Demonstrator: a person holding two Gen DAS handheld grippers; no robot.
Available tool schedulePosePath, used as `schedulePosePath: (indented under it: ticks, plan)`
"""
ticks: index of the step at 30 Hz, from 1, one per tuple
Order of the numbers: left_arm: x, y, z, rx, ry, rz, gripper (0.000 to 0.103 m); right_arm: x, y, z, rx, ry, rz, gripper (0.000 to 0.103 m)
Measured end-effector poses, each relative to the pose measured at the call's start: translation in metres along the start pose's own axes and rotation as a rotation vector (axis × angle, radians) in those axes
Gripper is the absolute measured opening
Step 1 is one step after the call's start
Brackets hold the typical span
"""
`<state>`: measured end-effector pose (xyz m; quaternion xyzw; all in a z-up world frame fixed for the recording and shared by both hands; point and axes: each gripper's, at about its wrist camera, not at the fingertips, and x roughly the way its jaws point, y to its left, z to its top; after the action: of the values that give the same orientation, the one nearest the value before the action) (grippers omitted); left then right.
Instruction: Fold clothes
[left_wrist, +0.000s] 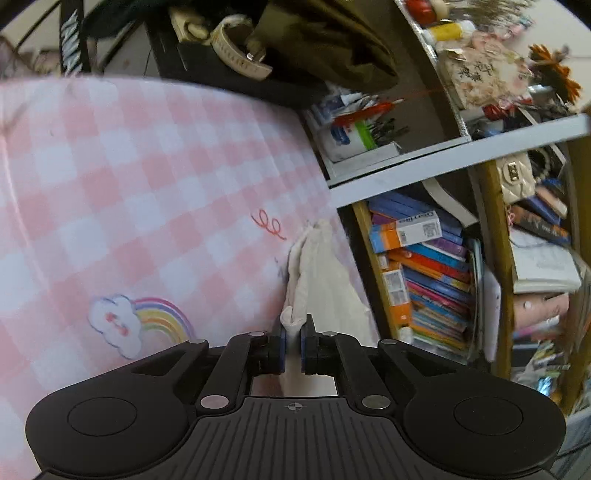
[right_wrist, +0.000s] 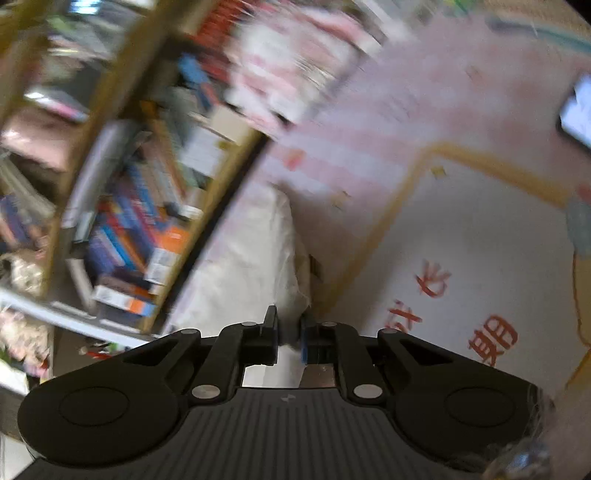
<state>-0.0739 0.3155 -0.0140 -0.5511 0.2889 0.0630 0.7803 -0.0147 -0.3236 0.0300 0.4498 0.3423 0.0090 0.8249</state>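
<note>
A white garment (left_wrist: 317, 273) hangs stretched in front of the pink-and-white checked bed sheet (left_wrist: 140, 177). My left gripper (left_wrist: 293, 328) is shut on a bunched edge of this cloth, which runs up and away from the pads. In the blurred right wrist view the same white garment (right_wrist: 251, 258) stretches forward from my right gripper (right_wrist: 290, 332), whose pads are closed on its near edge. Both grippers hold the cloth off the bed.
A bookshelf (left_wrist: 436, 280) packed with coloured books stands close on the right of the bed, also seen as the bookshelf (right_wrist: 140, 229). A dark bag (left_wrist: 325, 48) and a watch (left_wrist: 240, 51) sit beyond the sheet. A phone (right_wrist: 576, 114) lies on the bed.
</note>
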Motion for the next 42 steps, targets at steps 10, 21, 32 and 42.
schedulePosePath:
  ticks: [10, 21, 32, 42]
  plan:
    - [0.015, 0.040, -0.007, -0.071, 0.064, 0.058, 0.007, 0.020, -0.037, -0.023, 0.007, 0.056, -0.175, 0.010]
    - [0.013, 0.044, -0.002, -0.054, 0.106, 0.003, 0.024, -0.003, 0.001, -0.046, -0.177, -0.039, -0.277, 0.059]
    - [0.014, 0.048, -0.003, -0.051, 0.108, -0.042, 0.030, -0.017, 0.083, -0.111, -0.637, -0.102, -0.324, 0.091]
    - [0.011, 0.044, -0.009, -0.060, 0.069, -0.029, 0.030, 0.004, 0.113, -0.154, -0.854, -0.009, -0.262, 0.097]
